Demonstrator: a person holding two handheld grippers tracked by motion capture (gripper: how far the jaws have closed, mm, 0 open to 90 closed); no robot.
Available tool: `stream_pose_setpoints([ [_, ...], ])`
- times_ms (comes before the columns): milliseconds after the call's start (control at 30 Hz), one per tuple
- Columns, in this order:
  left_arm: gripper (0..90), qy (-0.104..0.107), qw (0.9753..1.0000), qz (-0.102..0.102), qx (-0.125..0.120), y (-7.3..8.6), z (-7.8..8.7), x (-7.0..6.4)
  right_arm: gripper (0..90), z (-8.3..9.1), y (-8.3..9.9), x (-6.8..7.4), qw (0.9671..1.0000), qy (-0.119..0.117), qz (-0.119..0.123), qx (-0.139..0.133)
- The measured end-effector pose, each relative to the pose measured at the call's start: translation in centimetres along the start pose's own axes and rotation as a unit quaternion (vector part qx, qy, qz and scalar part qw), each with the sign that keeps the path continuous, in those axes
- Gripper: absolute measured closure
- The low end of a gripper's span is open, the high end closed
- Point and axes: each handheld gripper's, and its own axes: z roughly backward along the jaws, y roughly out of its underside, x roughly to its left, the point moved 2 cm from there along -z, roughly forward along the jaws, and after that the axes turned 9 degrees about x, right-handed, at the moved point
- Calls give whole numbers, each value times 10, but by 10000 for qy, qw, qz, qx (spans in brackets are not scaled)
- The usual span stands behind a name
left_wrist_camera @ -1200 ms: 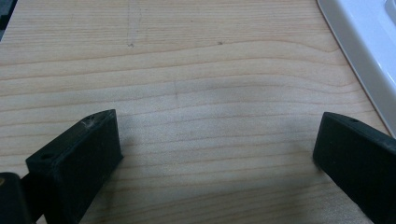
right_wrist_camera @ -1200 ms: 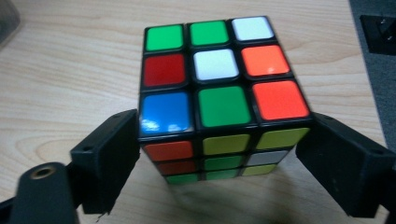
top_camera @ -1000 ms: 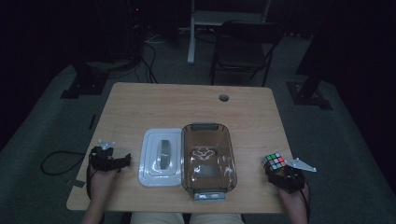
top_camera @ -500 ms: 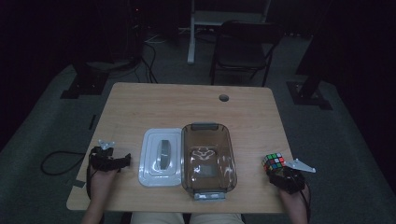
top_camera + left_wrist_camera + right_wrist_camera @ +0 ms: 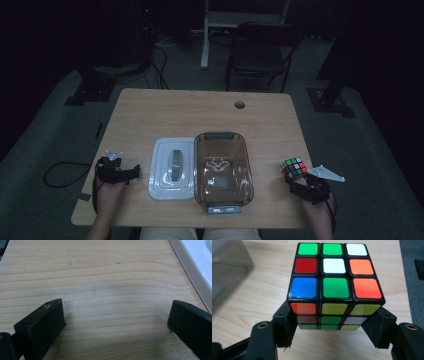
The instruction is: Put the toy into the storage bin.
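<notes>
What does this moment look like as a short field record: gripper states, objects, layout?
left hand-held gripper: open, on the bare table, beside the white lid
right hand-held gripper: shut on the puzzle cube
container: clear brown box, lid off, nothing large inside
layout: lid left of container, cube at right table edge

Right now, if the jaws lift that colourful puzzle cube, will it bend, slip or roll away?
The puzzle cube looks like hard plastic, so it probably stays stiff. Its stickers look glossy, so it might slip a little, though the right gripper has its jaws pressed on two opposite sides. With flat faces, it likely won't roll if set down.
</notes>
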Motion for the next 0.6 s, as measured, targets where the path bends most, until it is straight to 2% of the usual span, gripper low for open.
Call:
stream_pose_setpoints([
  [33,17,0,10000,1,-1,0,0,0,341,6,-5,2,9999,-77,34,-94],
  [300,16,0,10000,3,-1,0,0,0,341,23,-25,13,9989,-189,255,-355],
  [600,17,0,10000,5,-2,0,0,0,341,45,-48,30,9950,-469,632,-610],
])
